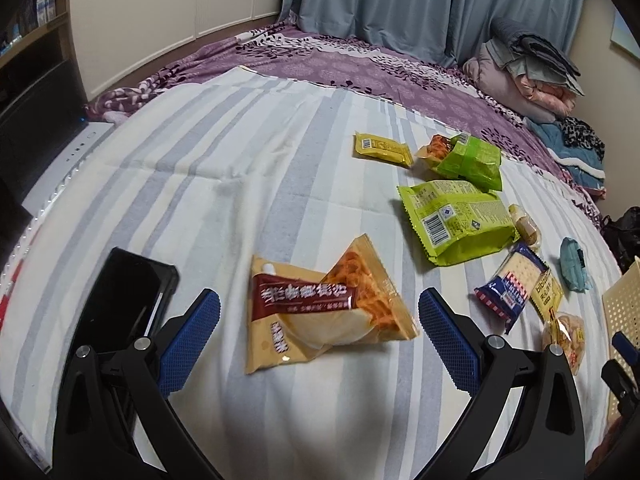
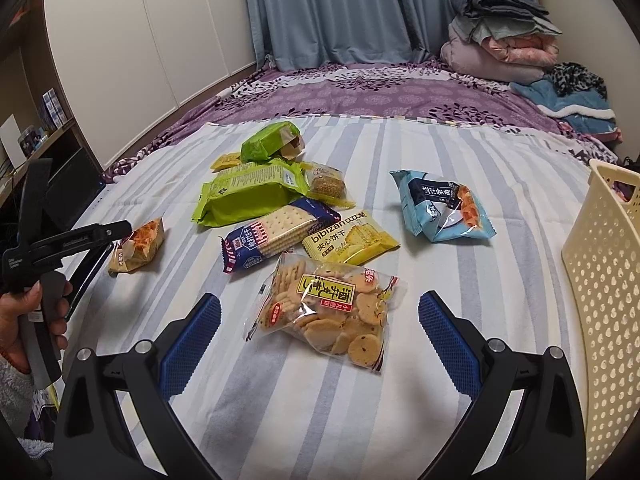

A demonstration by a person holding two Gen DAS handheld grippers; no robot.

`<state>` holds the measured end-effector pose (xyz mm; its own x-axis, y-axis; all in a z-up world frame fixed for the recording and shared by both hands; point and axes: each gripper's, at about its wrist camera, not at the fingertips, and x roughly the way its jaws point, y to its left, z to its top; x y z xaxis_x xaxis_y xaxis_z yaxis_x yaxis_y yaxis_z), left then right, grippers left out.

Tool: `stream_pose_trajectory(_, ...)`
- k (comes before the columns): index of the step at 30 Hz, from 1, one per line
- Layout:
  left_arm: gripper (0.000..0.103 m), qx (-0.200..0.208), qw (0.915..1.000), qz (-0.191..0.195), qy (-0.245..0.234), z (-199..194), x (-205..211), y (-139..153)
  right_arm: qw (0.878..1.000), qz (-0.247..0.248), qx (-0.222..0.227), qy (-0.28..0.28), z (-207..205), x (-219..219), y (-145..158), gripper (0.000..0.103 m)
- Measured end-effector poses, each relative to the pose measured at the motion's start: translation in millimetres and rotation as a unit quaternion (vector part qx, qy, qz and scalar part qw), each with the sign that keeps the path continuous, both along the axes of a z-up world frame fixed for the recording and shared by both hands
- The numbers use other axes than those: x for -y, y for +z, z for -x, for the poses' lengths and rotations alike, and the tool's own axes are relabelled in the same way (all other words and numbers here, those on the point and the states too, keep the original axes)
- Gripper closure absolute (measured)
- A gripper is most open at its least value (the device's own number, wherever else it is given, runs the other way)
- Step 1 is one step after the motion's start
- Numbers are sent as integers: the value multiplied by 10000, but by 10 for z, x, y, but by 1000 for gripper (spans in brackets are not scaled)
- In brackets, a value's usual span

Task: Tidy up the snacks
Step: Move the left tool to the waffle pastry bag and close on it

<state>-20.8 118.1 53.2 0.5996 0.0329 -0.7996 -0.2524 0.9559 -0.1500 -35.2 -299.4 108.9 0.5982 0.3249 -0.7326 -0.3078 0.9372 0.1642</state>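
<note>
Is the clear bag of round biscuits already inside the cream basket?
No. The clear bag of round biscuits lies on the striped sheet between the open right tongs, with the cream basket standing apart at the right.

Home bedroom: bed [image 2: 360,92]; curtains [image 2: 320,12]

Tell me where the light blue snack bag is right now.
In the right wrist view the light blue snack bag lies alone on the striped sheet, right of the yellow bibizan pack and left of the cream basket.
</note>
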Motion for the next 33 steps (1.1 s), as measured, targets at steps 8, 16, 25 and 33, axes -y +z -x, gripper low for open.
stream_pose_trajectory(8, 2, -145, 9995, 263, 79, -221, -5, -189, 10000, 24, -96, 12, -33, -19, -82, 5)
stream_pose_trajectory(16, 2, -343, 9994, -10, -5, -316, 57, -364, 9998, 53, -182, -11, -81, -22, -150, 5)
stream_pose_trajectory(25, 3, -288, 9995, -89, -11, -327, 64, -395, 9994, 92, -319, -52, -155, -16, -229, 5)
stream_pose_trajectory(33, 11, -121, 9997, -213, -92, -274, 108, -258, 9988, 122, -467, 24, -275, -113, -294, 5)
